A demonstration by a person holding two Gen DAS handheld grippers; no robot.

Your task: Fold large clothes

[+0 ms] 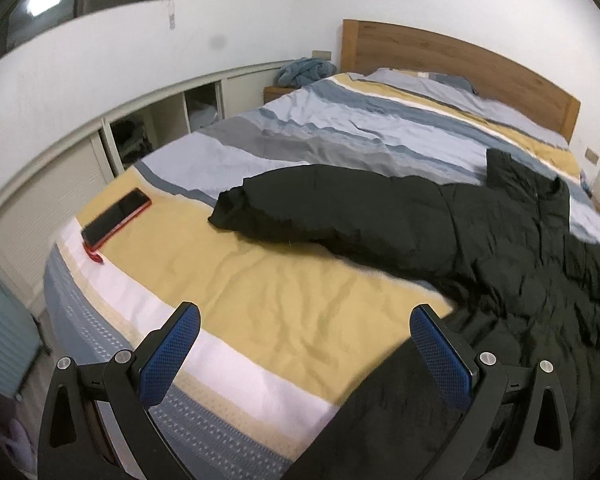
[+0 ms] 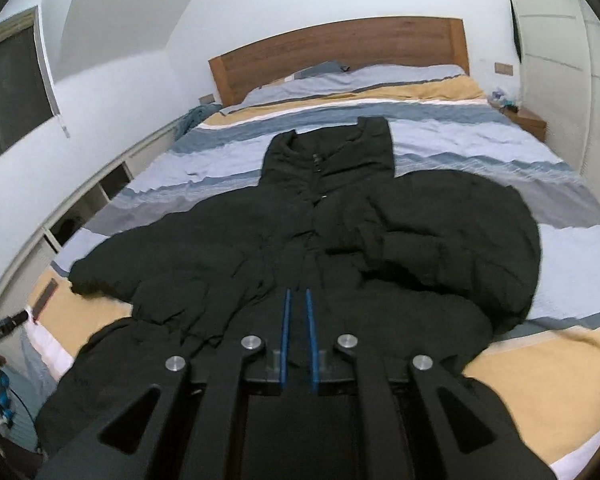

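A large black puffer jacket lies spread face up on the striped bed, collar toward the headboard. Its right sleeve is folded over the chest; its left sleeve stretches out sideways. My left gripper is open and empty above the yellow stripe near the bed's foot, left of the jacket hem. My right gripper has its jaws nearly together with a thin gap, above the jacket's lower middle; whether it pinches fabric is not visible.
A phone in a red case lies on the bed's near left corner. A wooden headboard stands at the far end. Low white cabinets run along the left wall. A blue cloth sits on a nightstand.
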